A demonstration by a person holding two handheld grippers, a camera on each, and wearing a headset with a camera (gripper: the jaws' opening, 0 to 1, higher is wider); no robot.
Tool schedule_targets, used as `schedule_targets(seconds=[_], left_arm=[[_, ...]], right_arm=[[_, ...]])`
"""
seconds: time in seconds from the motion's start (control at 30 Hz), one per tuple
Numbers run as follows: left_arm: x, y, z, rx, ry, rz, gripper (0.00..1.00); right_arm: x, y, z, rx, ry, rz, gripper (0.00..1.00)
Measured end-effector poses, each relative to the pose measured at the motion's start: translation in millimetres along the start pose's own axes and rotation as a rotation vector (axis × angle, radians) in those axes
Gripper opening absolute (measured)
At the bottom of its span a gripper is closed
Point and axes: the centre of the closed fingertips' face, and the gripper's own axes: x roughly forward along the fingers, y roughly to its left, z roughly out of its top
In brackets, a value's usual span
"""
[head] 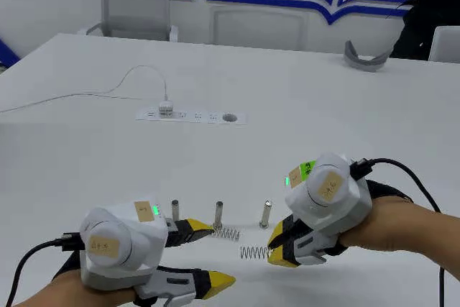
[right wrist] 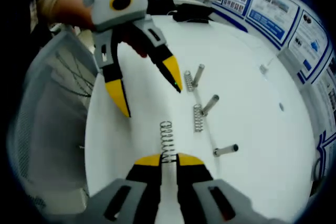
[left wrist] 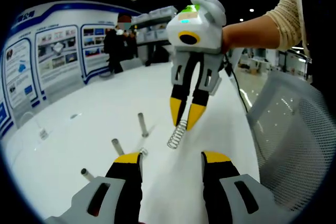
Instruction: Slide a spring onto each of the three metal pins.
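Three bare metal pins stand in a row on the white table: left pin [head: 175,210], middle pin [head: 218,215], right pin [head: 266,213]. My right gripper [head: 277,249] is shut on one end of a spring [head: 255,251] [right wrist: 167,139] that sticks out from its jaws, low over the table in front of the right pin [right wrist: 226,150]. A second spring [head: 228,233] [right wrist: 198,117] lies by the middle pin [right wrist: 210,103]. A third spring [right wrist: 188,81] lies by the left pin [right wrist: 198,74]. My left gripper [head: 214,253] [left wrist: 172,158] is open and holds nothing, its upper fingertip [head: 205,228] near the left pin.
A power strip [head: 190,115] with a plugged white cable [head: 108,91] lies mid-table. A grey curved object [head: 366,57] rests at the far right edge. Chairs [head: 136,1] and a person in dark clothes [head: 431,5] are behind the table. A mesh chair [left wrist: 294,129] is beside me.
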Motion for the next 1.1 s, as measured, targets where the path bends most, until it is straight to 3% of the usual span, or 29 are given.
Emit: schedule_targets(seconds=[0.57, 0.83, 1.1], left_arm=[[17.7, -15.5, 6.1, 0.086, -0.004, -0.076, 0.25], [22.7, -18.3, 4.7, 0.122, 0.005, -0.092, 0.15], [24.1, -17.1, 4.1, 0.158, 0.012, -0.088, 0.12]], right_arm=[[-2.7, 14.7, 10.2, -0.043, 0.000, 0.026, 0.11], [-4.5, 15.0, 12.0, -0.047, 0.003, 0.026, 0.11], [-10.7, 14.9, 16.0, -0.061, 0.005, 0.025, 0.11]])
